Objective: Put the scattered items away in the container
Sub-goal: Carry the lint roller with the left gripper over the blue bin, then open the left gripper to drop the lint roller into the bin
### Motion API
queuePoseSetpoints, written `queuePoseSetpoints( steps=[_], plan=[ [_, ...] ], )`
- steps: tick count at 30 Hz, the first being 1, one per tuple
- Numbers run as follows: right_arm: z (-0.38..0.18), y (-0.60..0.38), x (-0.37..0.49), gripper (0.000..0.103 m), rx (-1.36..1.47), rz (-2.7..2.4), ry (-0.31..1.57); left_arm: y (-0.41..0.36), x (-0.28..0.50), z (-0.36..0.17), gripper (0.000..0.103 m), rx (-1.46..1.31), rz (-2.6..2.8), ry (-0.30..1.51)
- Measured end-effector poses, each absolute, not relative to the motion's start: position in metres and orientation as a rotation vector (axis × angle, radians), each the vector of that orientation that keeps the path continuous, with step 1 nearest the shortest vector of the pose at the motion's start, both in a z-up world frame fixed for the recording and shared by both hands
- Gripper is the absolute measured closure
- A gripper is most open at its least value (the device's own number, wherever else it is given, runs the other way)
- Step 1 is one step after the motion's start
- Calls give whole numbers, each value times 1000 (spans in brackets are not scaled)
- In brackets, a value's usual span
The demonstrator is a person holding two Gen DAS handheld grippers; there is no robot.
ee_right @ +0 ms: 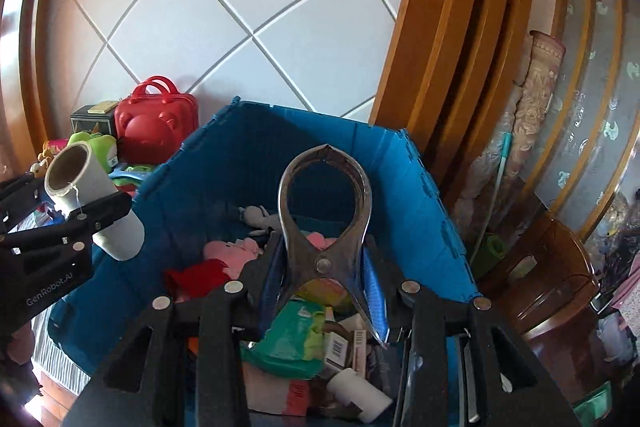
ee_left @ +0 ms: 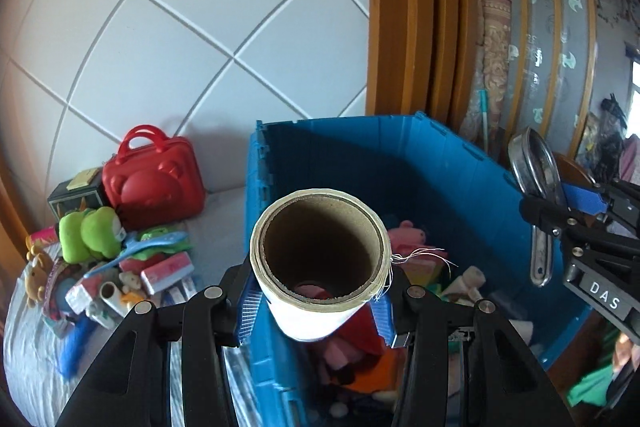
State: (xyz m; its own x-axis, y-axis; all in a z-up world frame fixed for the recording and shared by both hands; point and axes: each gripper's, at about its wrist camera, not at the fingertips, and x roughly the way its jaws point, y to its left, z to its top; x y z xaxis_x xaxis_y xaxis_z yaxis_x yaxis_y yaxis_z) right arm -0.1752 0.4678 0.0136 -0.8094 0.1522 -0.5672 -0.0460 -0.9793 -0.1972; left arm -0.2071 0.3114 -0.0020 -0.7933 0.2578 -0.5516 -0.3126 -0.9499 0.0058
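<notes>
The large blue plastic crate (ee_right: 248, 147) stands open against the white tiled wall and holds a mixed load: a pink plush toy (ee_right: 234, 251), a red cloth item (ee_right: 196, 277), a green wipes packet (ee_right: 294, 333), a small white roll (ee_right: 360, 393) and a grey soft toy (ee_right: 260, 215) near the far wall. The left gripper (ee_left: 316, 303) is clamped on a white paper roll with a brown cardboard core (ee_left: 320, 259), held above the crate's near left rim. The right gripper (ee_right: 324, 291) is closed on a large worn metal pincer tool (ee_right: 324, 227), held upright over the crate's interior. Outside the crate, to its left, a pile remains on the striped surface: a red bear-faced plastic case (ee_left: 154, 183), a green plush toy (ee_left: 90, 233) and a dark box (ee_left: 76, 193). Smaller items in that pile are blurred and cannot be identified. The crate's lower contents are partly hidden behind both grippers.
</notes>
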Motion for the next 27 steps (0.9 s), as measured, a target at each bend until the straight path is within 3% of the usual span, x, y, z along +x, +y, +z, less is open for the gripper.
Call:
queuePoseSetpoints(
  steps=[8,20,24,27],
  plan=[
    [-19,530,-170,66,-1021,2868,-212,388,-199,-26,57,-922,2659,215],
    [-44,551,-169,66,-1097,2865,-202,417,-192,-52,56,-996,2646,247],
    [-42,553,-168,66,-1083,2873,-194,417,-189,-51,32,-976,2664,252],
    [-42,555,-169,66,-1083,2875,-185,415,-188,-53,26,-973,2677,261]
  ],
)
